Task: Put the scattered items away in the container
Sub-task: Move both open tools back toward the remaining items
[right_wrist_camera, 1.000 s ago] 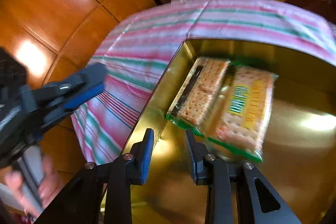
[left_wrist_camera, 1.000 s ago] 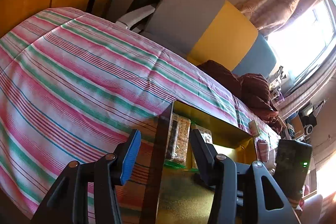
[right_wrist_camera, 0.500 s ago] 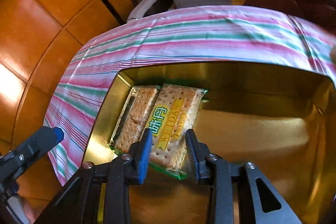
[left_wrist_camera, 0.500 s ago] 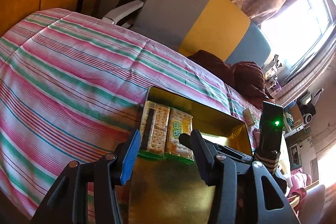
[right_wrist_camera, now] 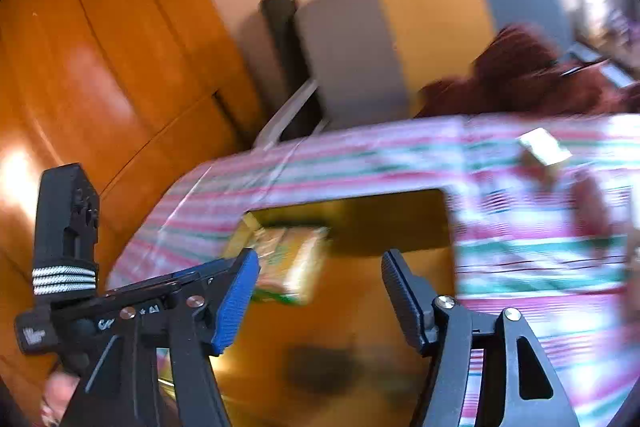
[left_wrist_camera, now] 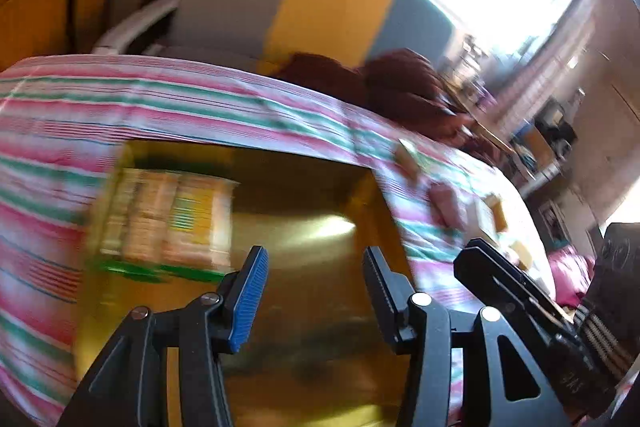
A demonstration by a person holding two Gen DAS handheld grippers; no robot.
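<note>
Hovering over the gold tin (right_wrist_camera: 400,311) on the striped bedspread (right_wrist_camera: 532,267), with the right hand-held gripper (right_wrist_camera: 316,291) standing half-wide and empty, its jaws having just been opening after letting go of a cracker packet. Lying side by side now against the tin's far-left wall, both cracker packets (left_wrist_camera: 168,223), already tidied. Holding at a middling gap over the same tin, the left hand-held gripper (left_wrist_camera: 314,291), nothing between its jaws. Waiting still on the bedspread to the right of the tin, several small wrapped items (left_wrist_camera: 408,157), among them a pale yellowish packet (right_wrist_camera: 544,149). Risking, in judgement, a clash of the two grippers crowded close together over the tin, or a knock to its rim. Showing no legible lettering on the packets through the motion blur.
</note>
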